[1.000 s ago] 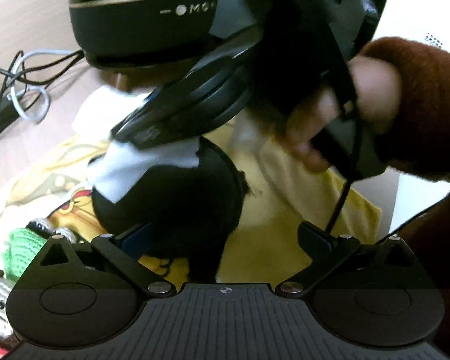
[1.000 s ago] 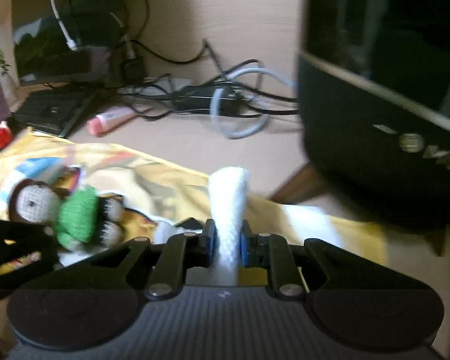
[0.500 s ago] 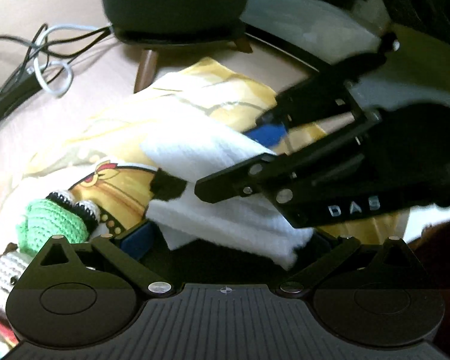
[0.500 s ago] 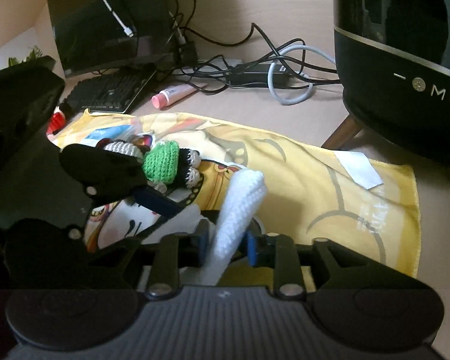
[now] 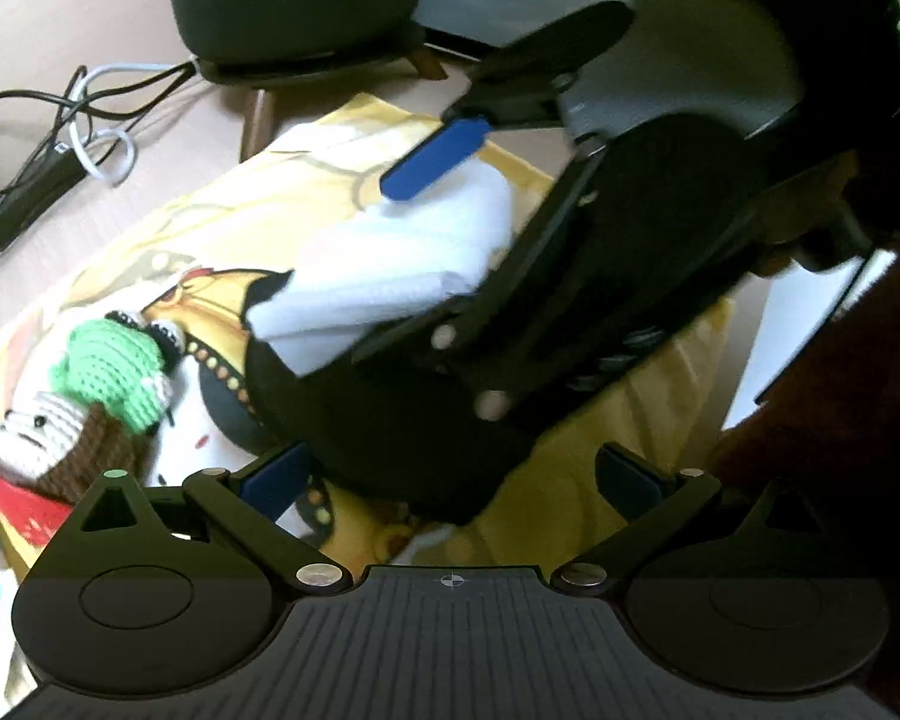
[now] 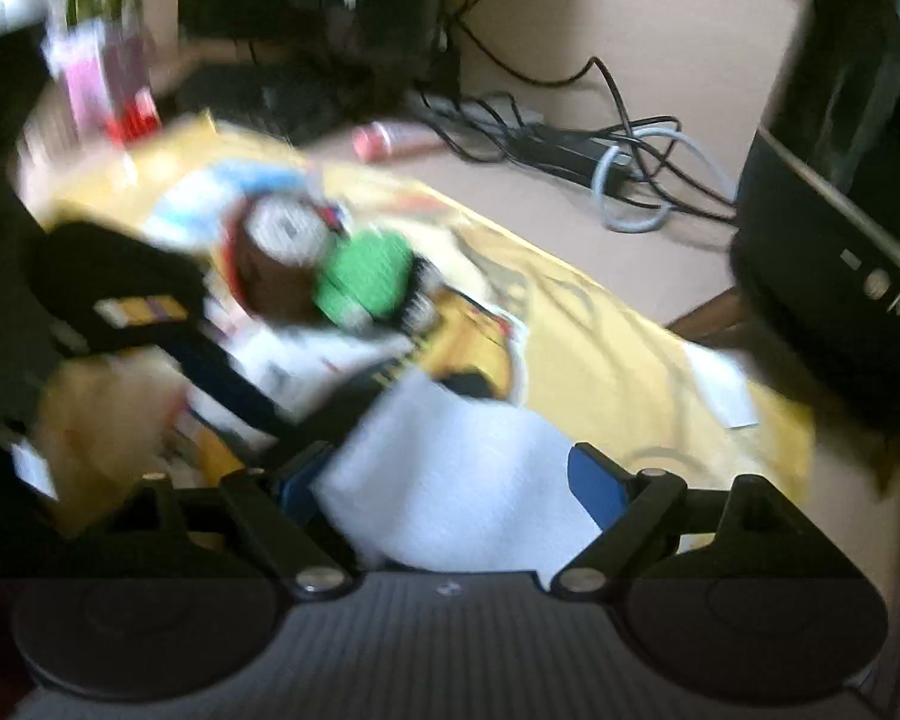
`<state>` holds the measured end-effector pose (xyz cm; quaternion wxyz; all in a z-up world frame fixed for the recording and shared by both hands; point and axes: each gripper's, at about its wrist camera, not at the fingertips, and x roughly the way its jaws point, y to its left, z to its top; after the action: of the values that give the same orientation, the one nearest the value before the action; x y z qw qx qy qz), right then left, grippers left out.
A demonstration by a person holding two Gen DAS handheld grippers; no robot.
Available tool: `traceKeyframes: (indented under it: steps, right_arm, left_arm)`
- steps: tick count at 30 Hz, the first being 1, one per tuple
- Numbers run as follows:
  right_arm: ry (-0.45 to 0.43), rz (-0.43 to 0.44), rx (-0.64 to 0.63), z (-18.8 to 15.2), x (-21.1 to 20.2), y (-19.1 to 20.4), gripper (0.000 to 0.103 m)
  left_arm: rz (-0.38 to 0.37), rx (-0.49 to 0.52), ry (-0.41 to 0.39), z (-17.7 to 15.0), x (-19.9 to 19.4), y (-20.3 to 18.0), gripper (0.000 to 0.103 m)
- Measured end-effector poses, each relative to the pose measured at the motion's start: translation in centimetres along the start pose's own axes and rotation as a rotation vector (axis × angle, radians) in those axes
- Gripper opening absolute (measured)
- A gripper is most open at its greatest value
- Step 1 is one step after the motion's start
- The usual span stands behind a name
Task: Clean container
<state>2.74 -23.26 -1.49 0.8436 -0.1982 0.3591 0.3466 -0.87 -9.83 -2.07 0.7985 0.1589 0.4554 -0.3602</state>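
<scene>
Left gripper (image 5: 450, 474): jaws spread wide, low over the round black container (image 5: 390, 420) at 12 o'clock.
Right gripper (image 6: 450, 480): jaws parted, white folded cloth (image 6: 450, 468) loose between them.
Container: on yellow printed cloth (image 5: 570, 480).
Change: right jaws clamped the cloth half a second ago; now released.

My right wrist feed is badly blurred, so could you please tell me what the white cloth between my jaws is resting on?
Observer: In the left wrist view, the white cloth lies on top of a black container.
Operator: Thank you. Where is the left gripper relative to it?
Observer: The left gripper has its jaws open with the container's near end between them. I cannot tell whether they touch it.
Operator: And how does my right gripper sit on the cloth?
Observer: From that side, the right gripper straddles the cloth with its jaws wide apart. One blue pad is over the cloth, and the other finger appears lower, by the container.
</scene>
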Motion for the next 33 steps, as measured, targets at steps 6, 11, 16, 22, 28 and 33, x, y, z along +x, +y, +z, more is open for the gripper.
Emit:
traceKeyframes:
  steps: [6,11,16,22,28,33]
  right_arm:
    - [0.014,0.131,0.227,-1.4,1.0,-3.3,0.057]
    - [-0.066,0.17,0.396,-0.2,-0.6,-6.0,0.022]
    - [-0.147,0.208,0.564,1.0,-2.3,-8.7,0.021]
    - [-0.242,0.251,0.763,2.4,-4.3,-11.9,0.022]
    - [-0.004,-0.1,0.522,0.1,-2.2,-8.9,0.064]
    - [0.06,-0.125,0.46,-2.7,2.3,-6.7,0.061]
  left_arm:
    - [-0.033,-0.016,0.012,0.0,1.1,-0.9,0.103]
    - [-0.042,0.011,0.028,0.9,1.9,-1.0,0.103]
    - [-0.018,-0.053,-0.033,2.5,3.0,1.3,0.103]
    - [-0.043,-0.142,-0.06,3.2,1.6,4.5,0.103]
    - [-0.146,-0.136,0.033,0.3,-1.5,3.1,0.103]
    - [-0.206,-0.057,0.12,0.4,0.1,0.5,0.103]
